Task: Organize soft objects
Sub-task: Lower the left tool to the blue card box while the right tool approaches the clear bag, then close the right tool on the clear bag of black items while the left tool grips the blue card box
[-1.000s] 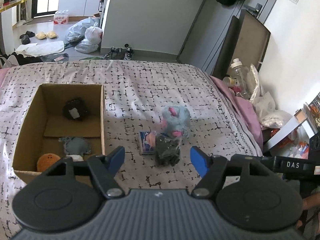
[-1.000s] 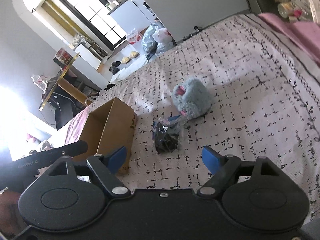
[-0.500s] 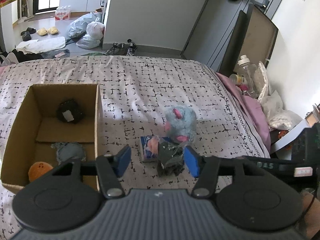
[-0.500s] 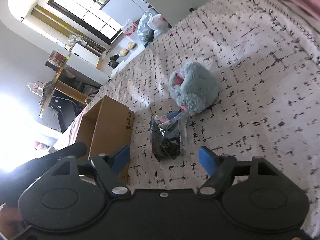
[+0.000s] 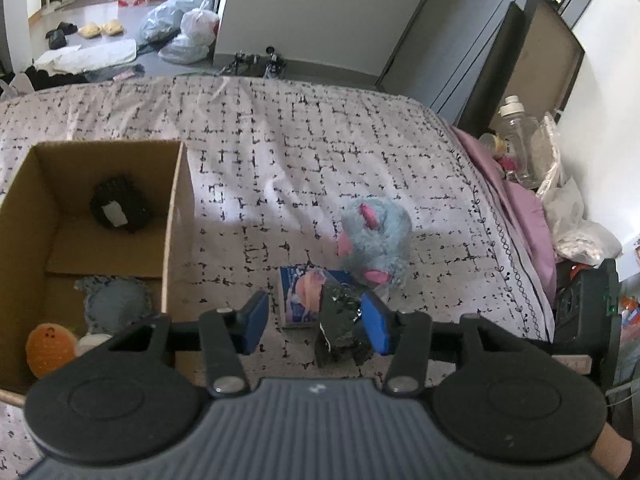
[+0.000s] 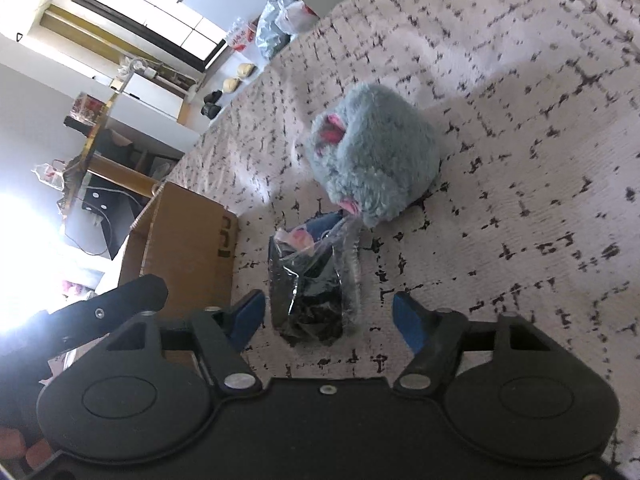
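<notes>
Bare bedspread (image 5: 320, 152) lay open beyond the cardboard box (image 5: 176, 232), whose right wall stood near the blue packet (image 5: 298, 296), the bagged dark bundle (image 6: 312, 292) and the blue plush (image 6: 372, 160), all crowded together.

A fluffy grey-blue plush toy (image 5: 376, 240) with pink ears is sitting on the bed (image 5: 320, 140), toward its right edge. Just in front of it, a dark bundle in clear crinkled plastic (image 5: 340, 328) is standing upright, leaning against a small flat packet printed in blue and pink (image 5: 298, 294) that is lying on the cover. A cardboard box (image 5: 174, 232) is resting open-topped near the bed's left edge, holding a black knitted piece (image 5: 116, 208) at its far end, a grey-blue crocheted piece (image 5: 116, 300) nearer, and an orange ball with a drawn face (image 5: 50, 348) in the near corner.
</notes>
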The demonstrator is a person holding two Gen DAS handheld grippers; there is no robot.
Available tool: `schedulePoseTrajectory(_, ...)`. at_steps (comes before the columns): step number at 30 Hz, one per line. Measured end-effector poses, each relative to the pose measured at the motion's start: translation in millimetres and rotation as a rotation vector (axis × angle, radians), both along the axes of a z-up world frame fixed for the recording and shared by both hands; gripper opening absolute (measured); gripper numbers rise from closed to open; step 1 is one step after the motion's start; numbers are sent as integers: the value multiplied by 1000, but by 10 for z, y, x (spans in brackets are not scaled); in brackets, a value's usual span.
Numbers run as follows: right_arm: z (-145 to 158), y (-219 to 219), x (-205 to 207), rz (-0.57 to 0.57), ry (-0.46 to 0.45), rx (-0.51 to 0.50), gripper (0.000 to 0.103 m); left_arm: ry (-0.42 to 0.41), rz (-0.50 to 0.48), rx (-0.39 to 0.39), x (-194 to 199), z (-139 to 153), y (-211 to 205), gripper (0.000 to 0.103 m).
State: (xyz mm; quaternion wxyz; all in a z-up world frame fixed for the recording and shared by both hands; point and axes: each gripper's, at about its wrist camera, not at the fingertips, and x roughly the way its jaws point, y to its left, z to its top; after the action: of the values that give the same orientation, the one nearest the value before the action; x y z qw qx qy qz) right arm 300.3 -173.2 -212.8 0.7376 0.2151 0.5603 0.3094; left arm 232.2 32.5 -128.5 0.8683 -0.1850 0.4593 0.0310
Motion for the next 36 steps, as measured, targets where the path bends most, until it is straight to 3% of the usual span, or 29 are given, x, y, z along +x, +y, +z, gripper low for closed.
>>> schedulePoseTrajectory(2,-23,11,-5,11,15,15,39,17,3,-5,46,-41,-7,50)
schedulePoseTrajectory(3,-14,5,-19,12,8,16,38,21,3,-7,70,-54,-17,51)
schedulePoseTrajectory(11,45,-226,-55,1,-4,-10,33,66,5,-21,273,-189,-103,56)
schedulePoseTrajectory(17,32,-382,-68,-14,-4,-36,32,109,9,-3,400,-296,-205,73)
schedulePoseTrajectory(28,63,-555,-34,-54,7,-121,32,218,3,64,589,-635,-389,76)
schedulePoseTrajectory(31,105,-531,-37,-37,-6,-135,35,224,-10,87,630,-696,-454,76)
schedulePoseTrajectory(36,136,-503,-12,-53,-18,-118,55,228,17,100,688,-789,-466,77)
